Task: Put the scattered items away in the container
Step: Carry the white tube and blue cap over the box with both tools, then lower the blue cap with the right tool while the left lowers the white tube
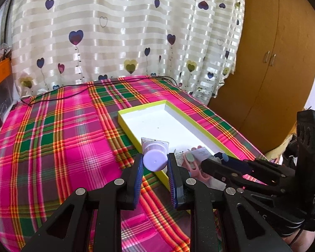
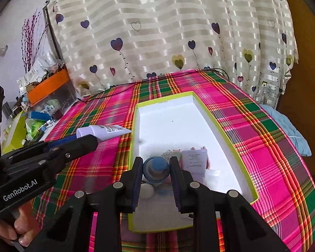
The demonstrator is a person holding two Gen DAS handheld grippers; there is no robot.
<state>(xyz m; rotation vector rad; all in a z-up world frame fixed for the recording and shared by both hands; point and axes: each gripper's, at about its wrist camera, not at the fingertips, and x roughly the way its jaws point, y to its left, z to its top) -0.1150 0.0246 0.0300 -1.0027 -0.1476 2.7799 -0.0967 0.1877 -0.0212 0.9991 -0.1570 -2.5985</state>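
1. The left gripper (image 1: 155, 162) is clamped on a pale lilac tube (image 1: 155, 157), blue pads pressing either side of its round cap. Jaws sit about halfway closed, just the width of the cap.
2. That tube points away from the camera, crimped end first, hanging over the near long rim of the container (image 1: 128, 128). From the right wrist view the same tube (image 2: 104, 131) sticks out sideways with its tip right at the box's left wall.
3. The right gripper (image 2: 155, 169) is pinching a small blue bottle (image 2: 156, 168) by the top, pads snug on both sides, also around half closed.
4. The bottle hangs over the near end of the container (image 2: 220, 126), a shallow white box with a lime-green rim.
5. Already in the box near that end: a white tube with printed text (image 2: 194, 161), something pink (image 1: 196, 169) that looks like small scissors, and a little white round thing (image 2: 146, 190) I can't identify.
6. The far half of the box shows only white floor.
7. The box lies on a pink, green and orange plaid cloth (image 1: 58, 147), with a black cable (image 1: 73, 90) along its far edge by the heart-print curtain (image 1: 115, 31).
8. A hand (image 2: 21, 231) grips the left tool's handle, fingertips showing at the bottom left.
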